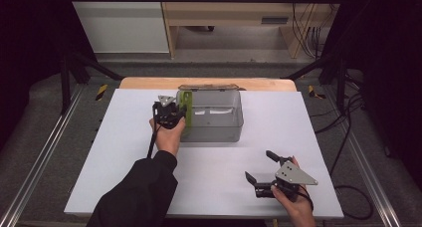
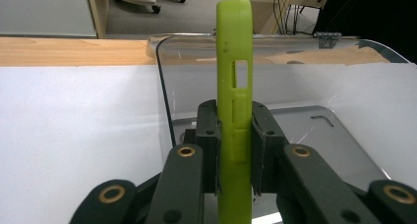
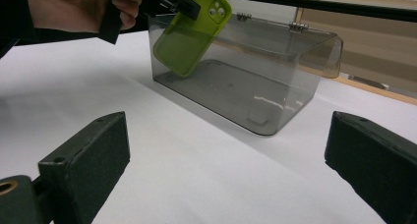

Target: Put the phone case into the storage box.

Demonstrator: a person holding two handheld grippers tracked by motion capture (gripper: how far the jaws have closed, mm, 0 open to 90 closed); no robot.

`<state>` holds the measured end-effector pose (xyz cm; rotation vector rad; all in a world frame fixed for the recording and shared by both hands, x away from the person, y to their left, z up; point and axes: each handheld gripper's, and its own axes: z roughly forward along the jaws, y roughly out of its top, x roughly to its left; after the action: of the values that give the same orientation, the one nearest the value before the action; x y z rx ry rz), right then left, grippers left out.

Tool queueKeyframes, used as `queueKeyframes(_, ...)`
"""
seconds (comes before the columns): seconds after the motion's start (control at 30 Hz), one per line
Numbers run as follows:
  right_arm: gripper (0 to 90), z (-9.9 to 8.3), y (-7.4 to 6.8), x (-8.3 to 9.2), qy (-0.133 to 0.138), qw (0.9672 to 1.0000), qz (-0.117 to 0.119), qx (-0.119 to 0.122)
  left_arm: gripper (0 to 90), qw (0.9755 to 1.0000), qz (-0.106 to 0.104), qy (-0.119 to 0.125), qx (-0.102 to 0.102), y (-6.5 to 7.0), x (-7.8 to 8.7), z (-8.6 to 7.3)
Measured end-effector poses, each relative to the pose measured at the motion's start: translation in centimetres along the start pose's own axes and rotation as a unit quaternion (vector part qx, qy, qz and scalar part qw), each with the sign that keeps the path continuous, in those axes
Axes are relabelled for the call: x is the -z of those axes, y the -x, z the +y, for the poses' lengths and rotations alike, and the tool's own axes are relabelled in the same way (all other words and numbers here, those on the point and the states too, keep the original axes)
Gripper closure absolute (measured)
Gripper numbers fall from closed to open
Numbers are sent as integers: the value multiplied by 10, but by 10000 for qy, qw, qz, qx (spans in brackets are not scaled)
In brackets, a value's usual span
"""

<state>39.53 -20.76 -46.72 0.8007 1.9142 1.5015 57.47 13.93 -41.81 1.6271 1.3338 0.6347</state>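
Note:
A lime-green phone case (image 1: 185, 101) is pinched by its edges in my left gripper (image 1: 171, 111), which is shut on it. In the left gripper view the case (image 2: 235, 86) stands edge-on between the two pads (image 2: 209, 135). It hangs tilted at the left end of a clear grey plastic box (image 1: 214, 132). In the right gripper view the case's lower half (image 3: 189, 37) shows through the wall of the box (image 3: 275, 96). My right gripper (image 1: 259, 165) rests near the table's front right, open with nothing between its jaws (image 3: 223, 160).
The box stands at the back middle of the white tabletop (image 1: 124, 152), its hinged lid (image 1: 209, 87) folded back over a wooden strip. Black frame struts (image 1: 74, 67) flank the far corners. Cables (image 1: 348, 117) trail off the right side.

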Motion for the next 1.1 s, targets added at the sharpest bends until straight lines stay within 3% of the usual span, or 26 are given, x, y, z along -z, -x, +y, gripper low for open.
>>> queueKeyframes(0.47, 34, 0, -1, 0, -30, 10000, 14, -6, 773, 9999, -41, -76, 126, -1, 1, 1)
queueKeyframes(0.67, 33, 0, -1, -1, -46, 10000, 16, -4, 772, 9999, 26, -101, -28, 0, 1, 2)
queueKeyframes(1.1, 33, 0, 0, 0, -34, 10000, -9, -28, 771, 9997, 84, -223, 68, 0, 1, 5)
